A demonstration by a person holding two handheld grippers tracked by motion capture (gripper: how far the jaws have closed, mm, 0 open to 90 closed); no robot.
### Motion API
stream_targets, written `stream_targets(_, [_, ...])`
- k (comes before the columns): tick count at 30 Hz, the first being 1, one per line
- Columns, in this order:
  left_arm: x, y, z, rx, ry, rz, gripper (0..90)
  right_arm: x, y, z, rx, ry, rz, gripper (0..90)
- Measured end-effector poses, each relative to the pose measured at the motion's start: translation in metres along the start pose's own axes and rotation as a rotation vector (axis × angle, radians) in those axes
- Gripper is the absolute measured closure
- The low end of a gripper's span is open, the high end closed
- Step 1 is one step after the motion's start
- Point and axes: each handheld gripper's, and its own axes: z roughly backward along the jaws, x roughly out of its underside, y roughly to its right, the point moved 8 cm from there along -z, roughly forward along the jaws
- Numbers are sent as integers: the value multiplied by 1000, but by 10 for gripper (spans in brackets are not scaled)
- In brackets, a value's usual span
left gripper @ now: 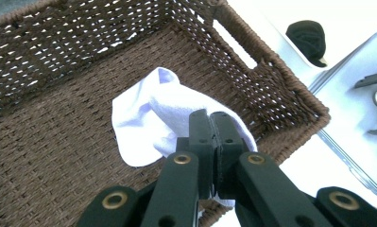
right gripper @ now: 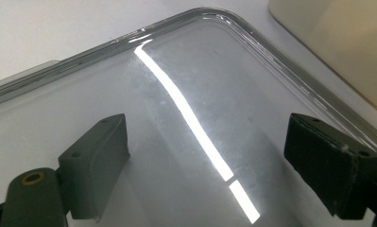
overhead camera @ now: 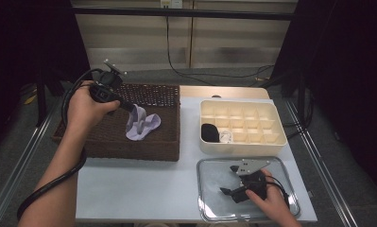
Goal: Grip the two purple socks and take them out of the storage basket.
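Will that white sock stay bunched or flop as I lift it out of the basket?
Probably flops: the white fabric sock droops in folds from the shut left claw. It looks light and unlikely to slip, though it may snag the brown wicker basket.

One brown wicker basket (overhead camera: 110,142) on the left, one pale sock (overhead camera: 141,124) over it. One cream divider box (overhead camera: 243,124) at far right, with one black rolled sock (overhead camera: 209,133) and one small white item (overhead camera: 225,136) inside. One clear lid (overhead camera: 214,198) near right. Two grippers: left gripper (overhead camera: 129,108), right gripper (overhead camera: 229,179).
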Motion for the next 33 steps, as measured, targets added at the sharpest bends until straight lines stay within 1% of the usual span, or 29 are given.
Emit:
stream_targets(3, [1,4,4,7,-3,3,887,0,0,0,0,0,0,140])
stream_targets(4, [1,5,5,10,-2,-5,887,0,0,0,0,0,0,141])
stream_targets(6, [1,7,8,19,4,-5,886,0,0,0,0,0,-1,141])
stream_targets(8, [2,7,10,20,1,-14,886,0,0,0,0,0,1,141])
stream_targets(10, [3,8,11,22,5,-16,886,0,0,0,0,0,0,141])
stream_targets(12, [4,10,12,26,-1,-14,886,0,0,0,0,1,0,141])
stream_targets(13, [4,11,13,25,-2,-22,886,0,0,0,0,1,0,141])
stream_targets(16, [5,14,16,30,7,-16,885,0,0,0,0,3,3,141])
stream_targets(17, [5,14,17,32,2,-26,885,0,0,0,0,3,3,141])
stream_targets(18, [6,16,18,36,3,-14,885,0,0,0,1,2,3,141])
stream_targets(20, [6,17,20,40,4,-25,885,0,0,0,-1,3,3,141])
stream_targets(24, [7,20,25,43,8,-34,885,0,0,0,1,3,3,141])
stream_targets(26, [8,22,27,42,9,-28,885,0,1,0,4,5,5,141])
stream_targets(28, [10,23,28,47,1,-39,885,0,0,0,1,3,3,141])
stream_targets(30, [11,25,30,43,4,-42,885,0,0,0,1,3,3,141])
stream_targets(31, [11,26,31,49,7,-41,885,0,0,0,3,3,3,141])
stream_targets(33, [12,27,32,49,11,-42,885,0,0,0,1,3,3,141])
